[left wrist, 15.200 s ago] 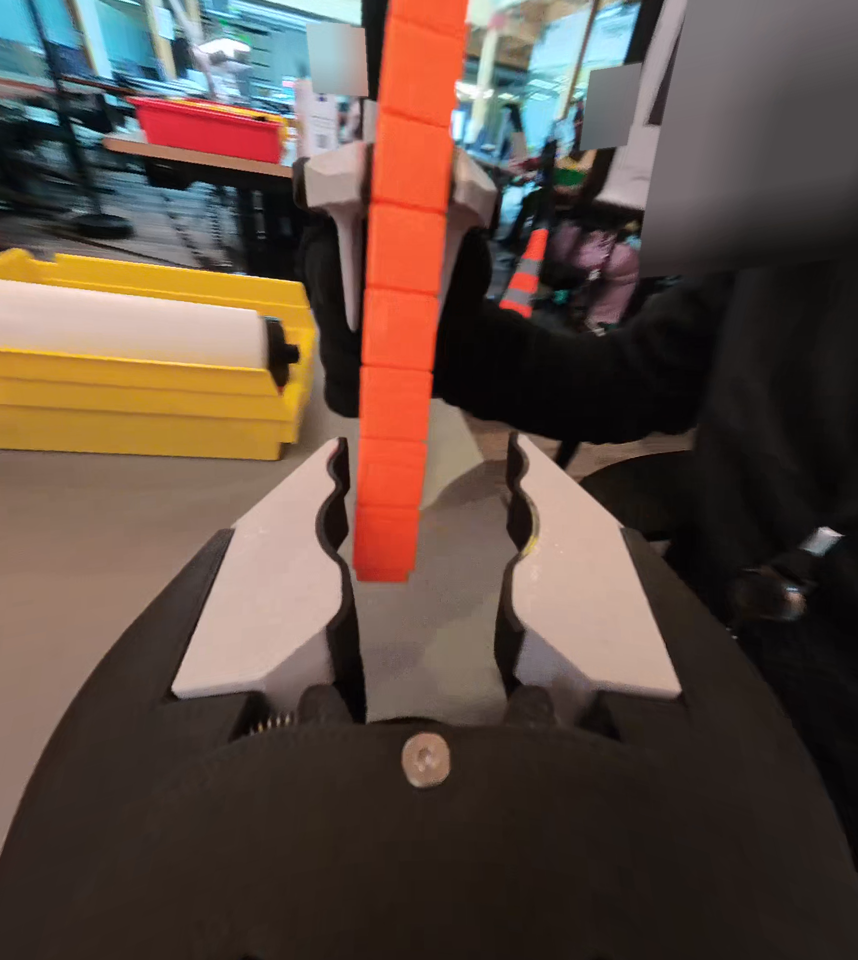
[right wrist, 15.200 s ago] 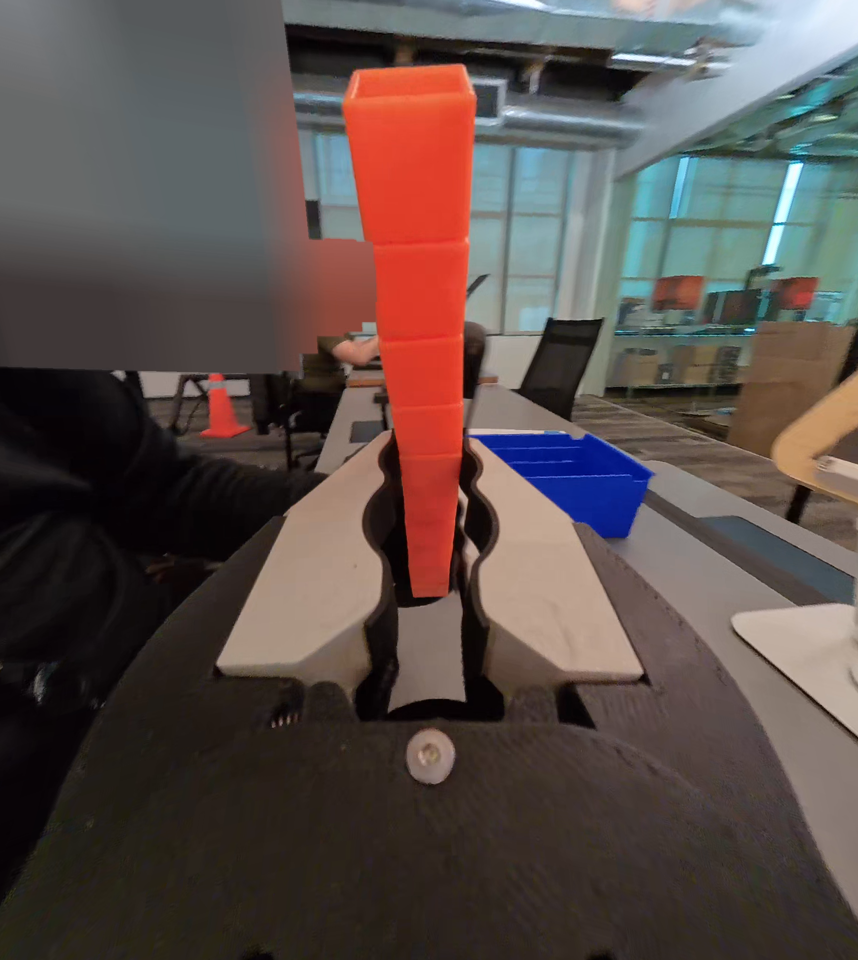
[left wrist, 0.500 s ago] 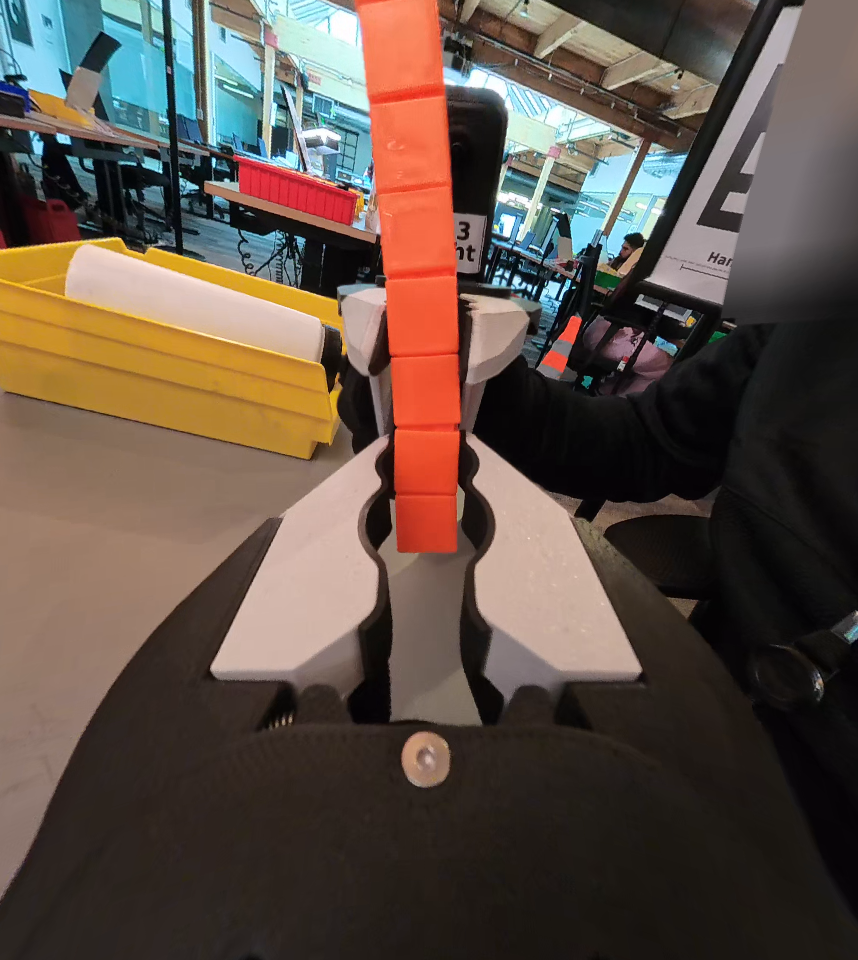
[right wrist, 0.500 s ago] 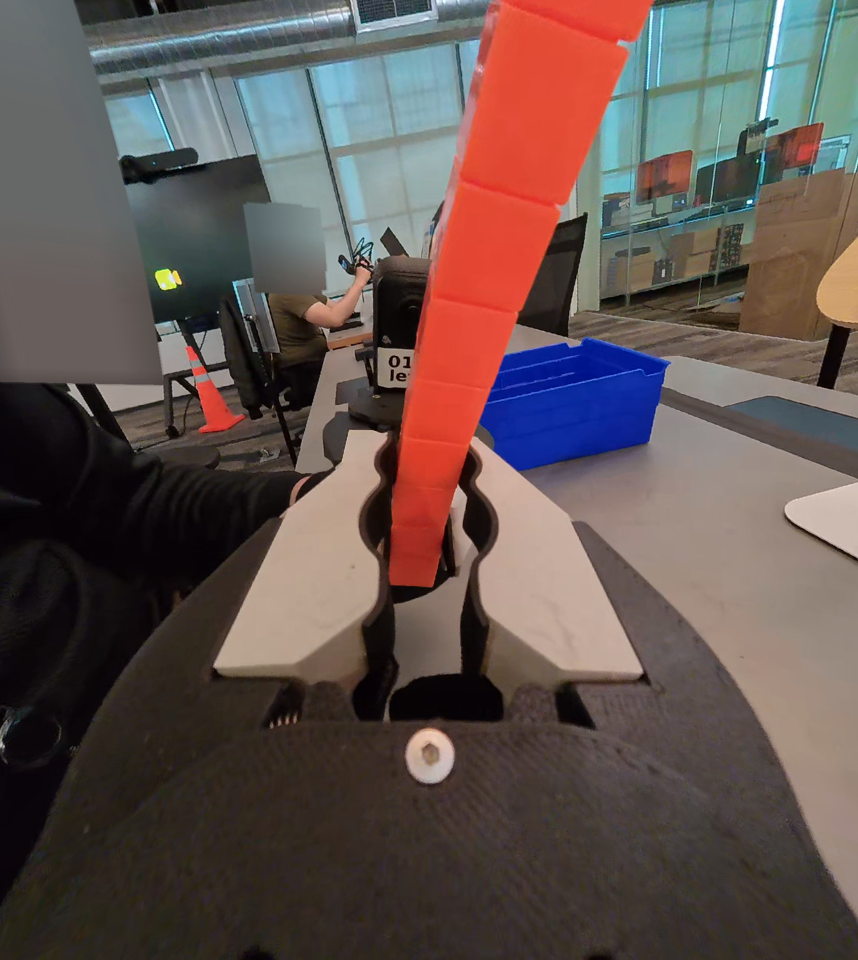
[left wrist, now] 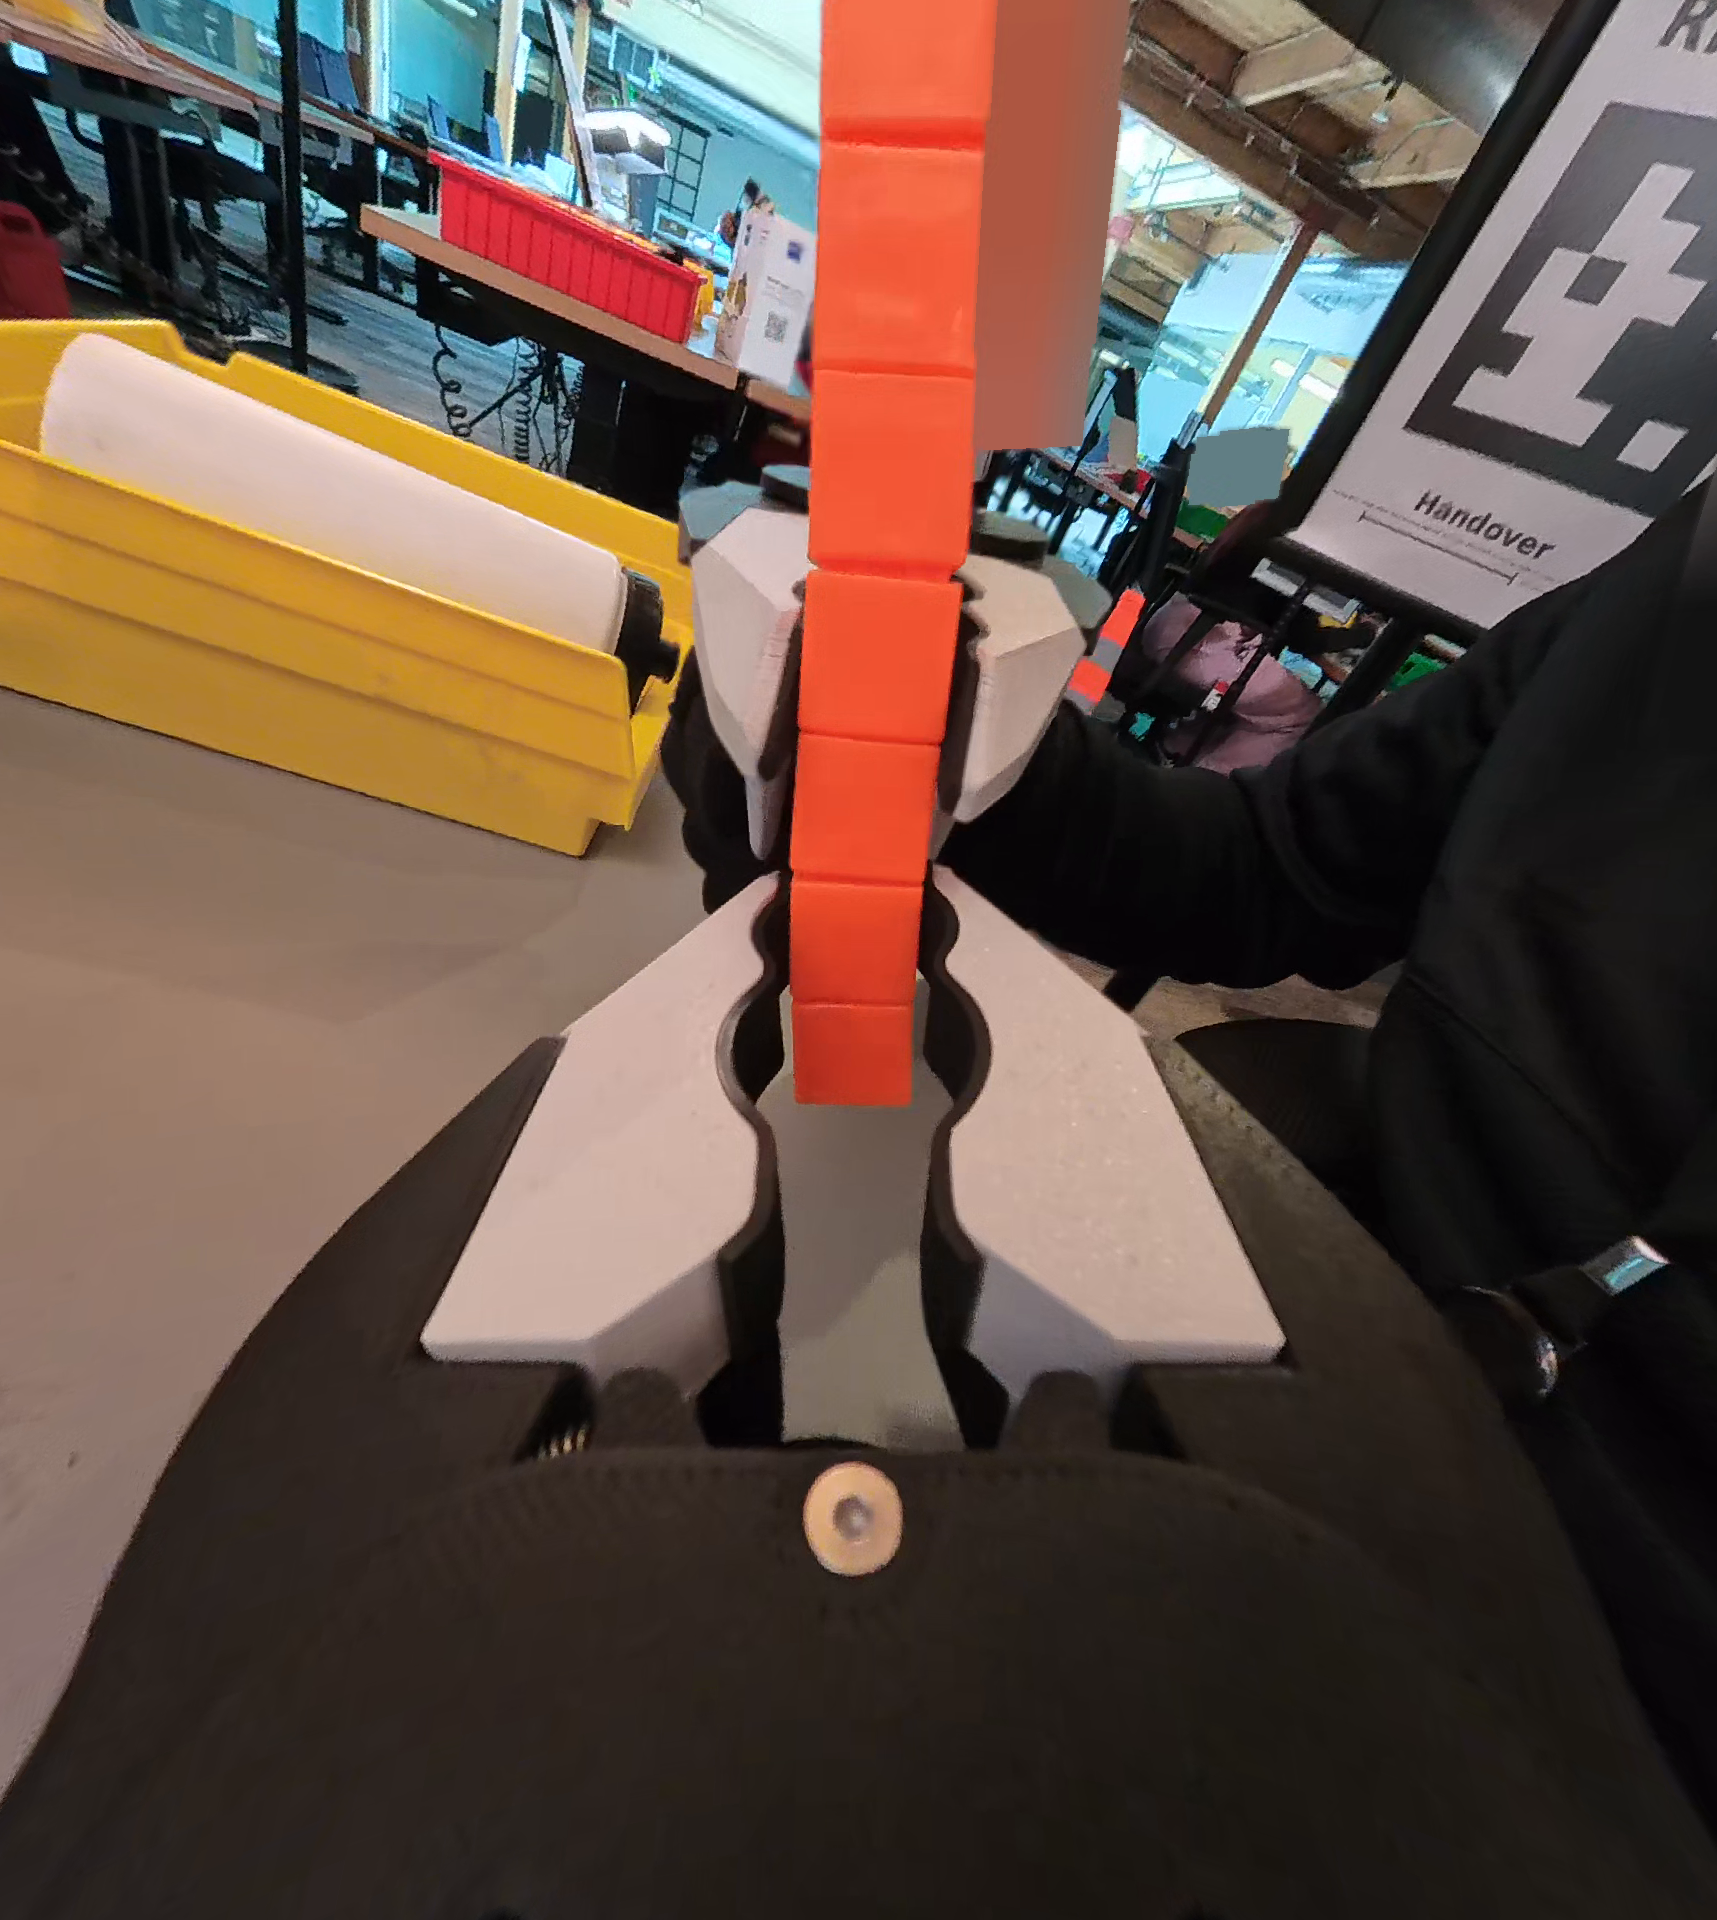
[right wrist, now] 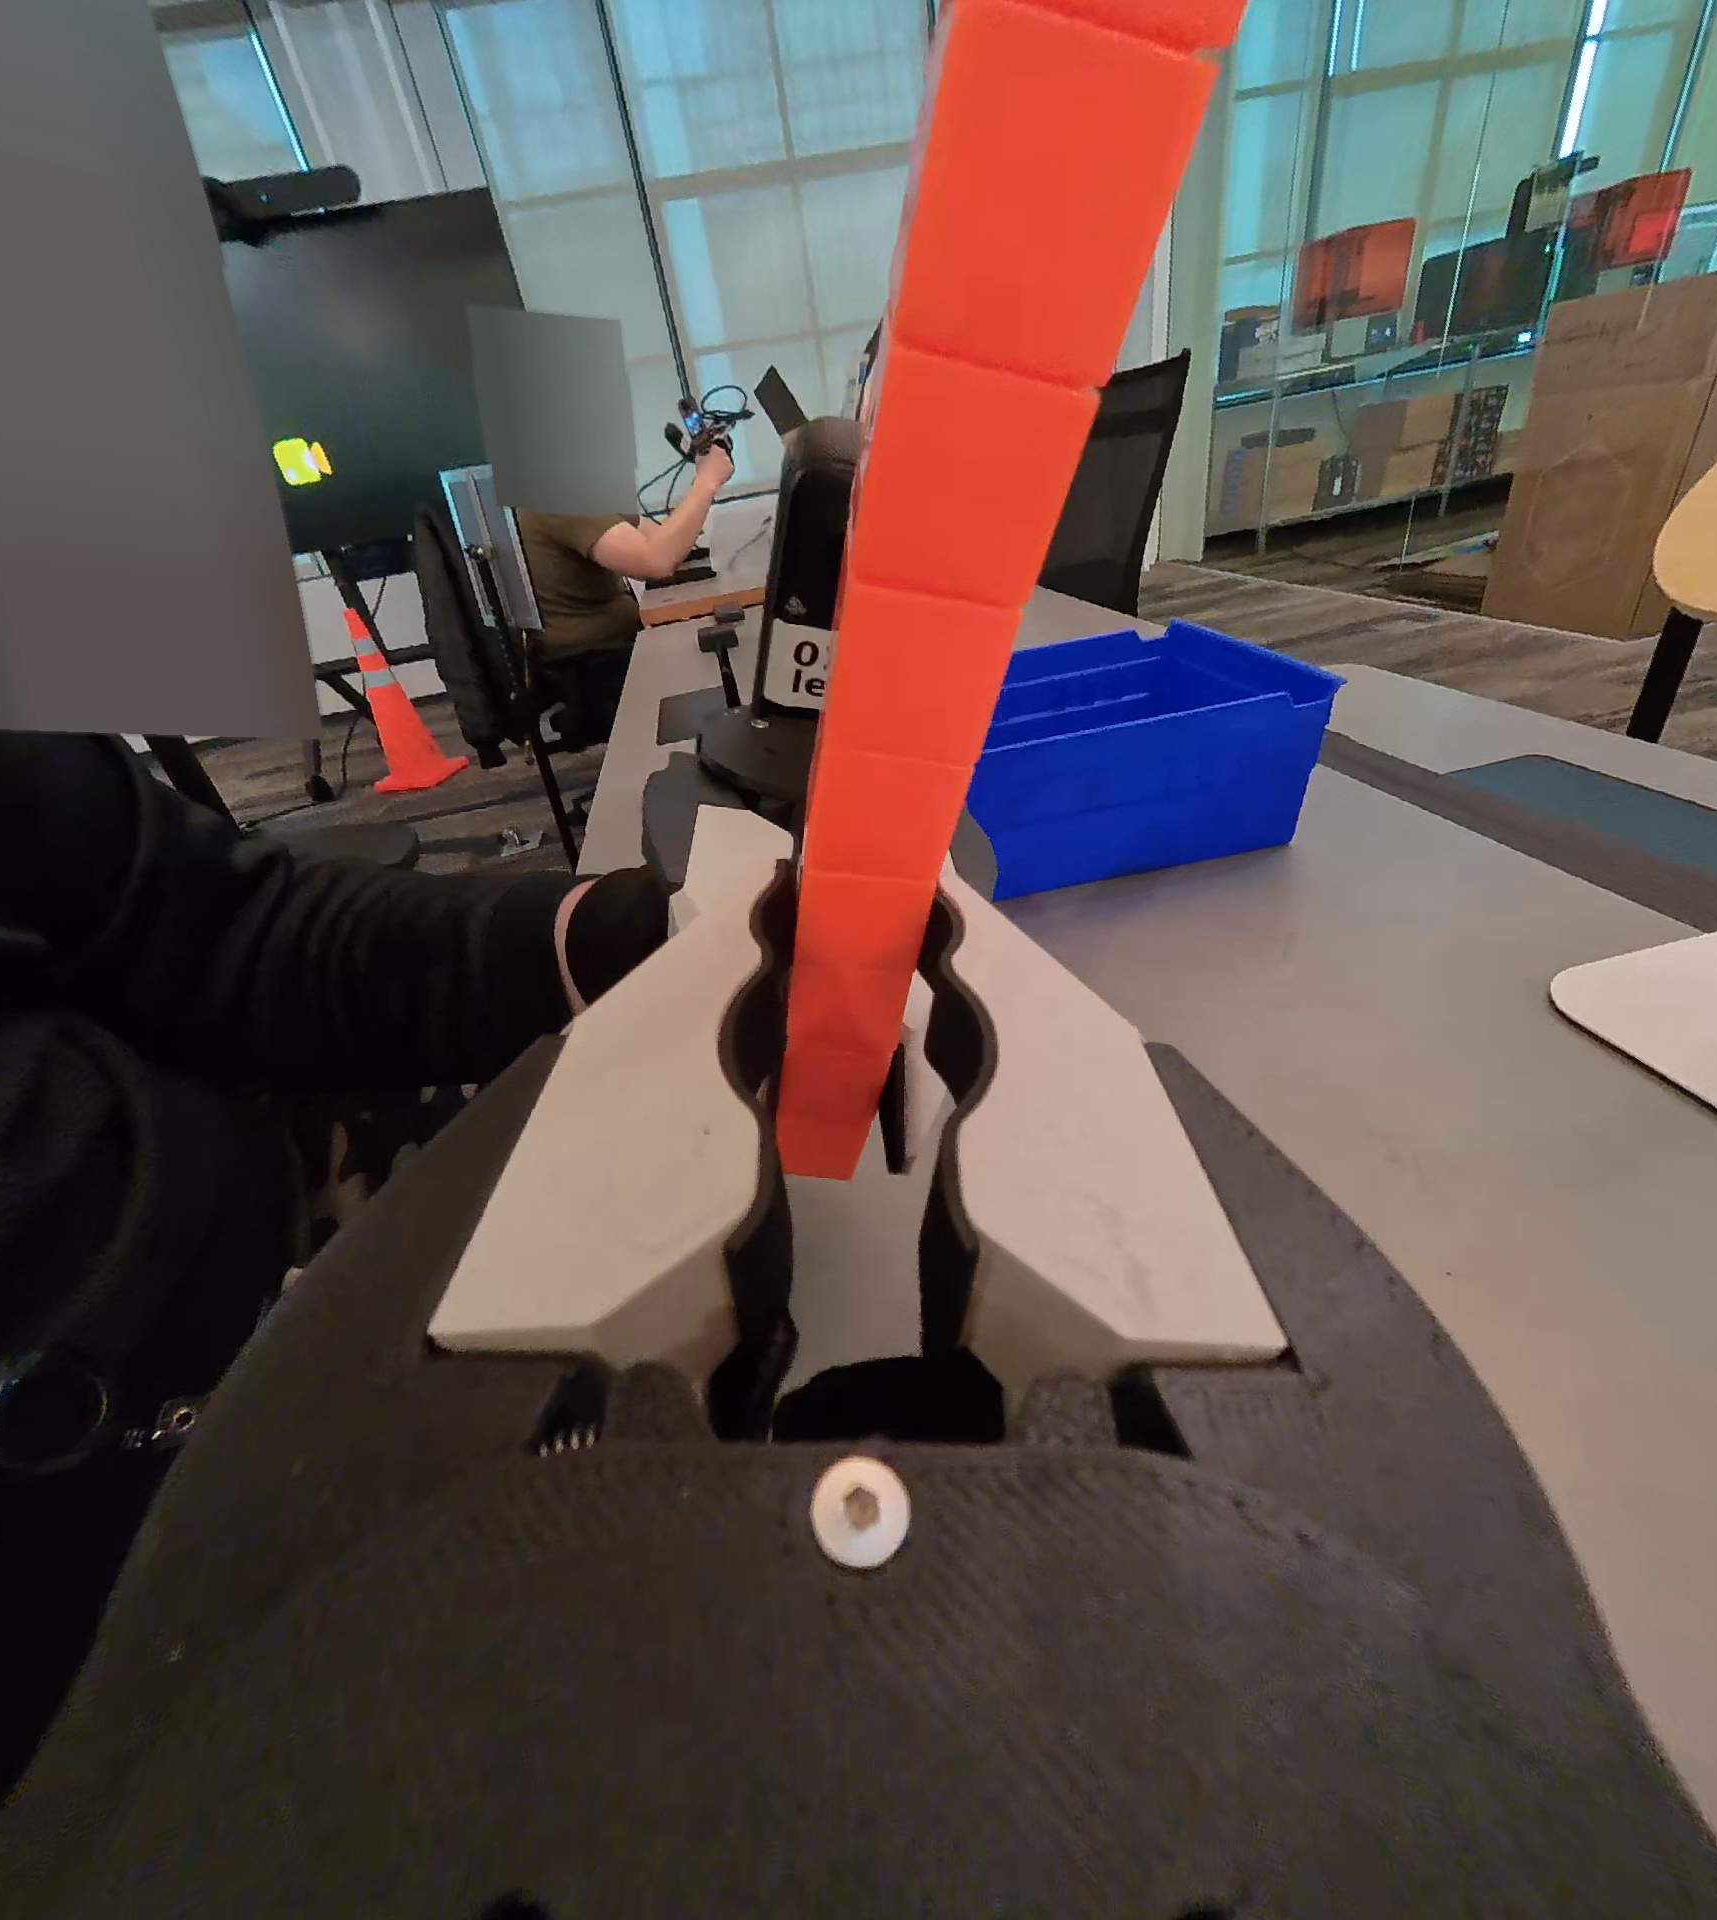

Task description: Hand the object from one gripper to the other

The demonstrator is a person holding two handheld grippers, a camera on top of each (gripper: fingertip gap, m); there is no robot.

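Observation:
A tall stack of orange blocks (left wrist: pixel 885 468) stands nearly upright between both grippers and runs out of the top of both views. My left gripper (left wrist: pixel 854 904) is shut on its lowest blocks. My right gripper (left wrist: pixel 869 810) faces it from beyond and grips the stack just above. In the right wrist view the stack (right wrist: pixel 937 675) leans right, and my right gripper (right wrist: pixel 864 904) is shut on its lower end. One white finger (right wrist: pixel 724 873) of the left gripper shows behind it. Both hold the stack above the grey table (left wrist: pixel 158 1039).
A yellow bin (left wrist: pixel 314 665) holding a white roll (left wrist: pixel 334 499) sits on the table at the left. A blue bin (right wrist: pixel 1145 758) and a white pad (right wrist: pixel 1716 1018) lie on the other side. A person's black sleeve (left wrist: pixel 1353 831) reaches across. A patterned sign (left wrist: pixel 1612 312) stands behind.
Fifteen seconds ago my left gripper was open around the stack's lower end; now it is shut on it. Since half a second ago both grips hold, and the stack looks more upright.

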